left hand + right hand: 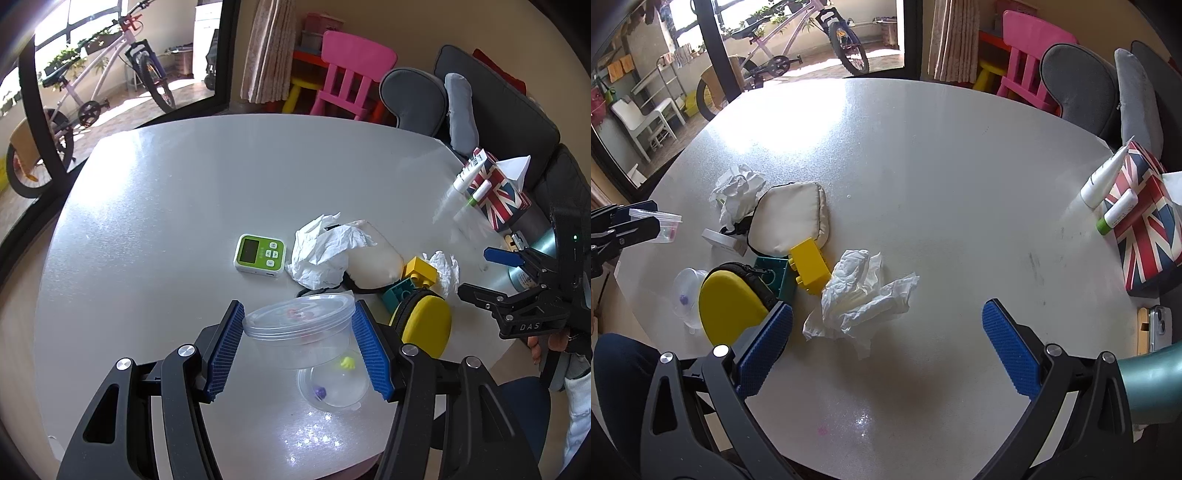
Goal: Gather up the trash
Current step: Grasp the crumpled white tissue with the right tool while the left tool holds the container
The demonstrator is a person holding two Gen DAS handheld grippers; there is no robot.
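My left gripper point(297, 347) is shut on a clear plastic tub point(299, 332) and holds it above the table; the tub also shows at the left edge of the right wrist view point(663, 223). A clear lid point(332, 384) with small toy bits lies on the table below it. One crumpled white tissue point(323, 254) lies by a cream pouch point(373, 262). A second crumpled tissue point(857, 295) lies just ahead of my right gripper point(886, 347), which is open and empty above the table. That gripper shows in the left wrist view point(480, 273).
A green timer point(260, 254), a yellow brick point(809, 266) on a teal brick point(775, 277), and a yellow round case point(733, 302) crowd the near left. A Union Jack tissue box point(1145, 229) with two tubes stands right. A phone point(1160, 326) lies at the edge.
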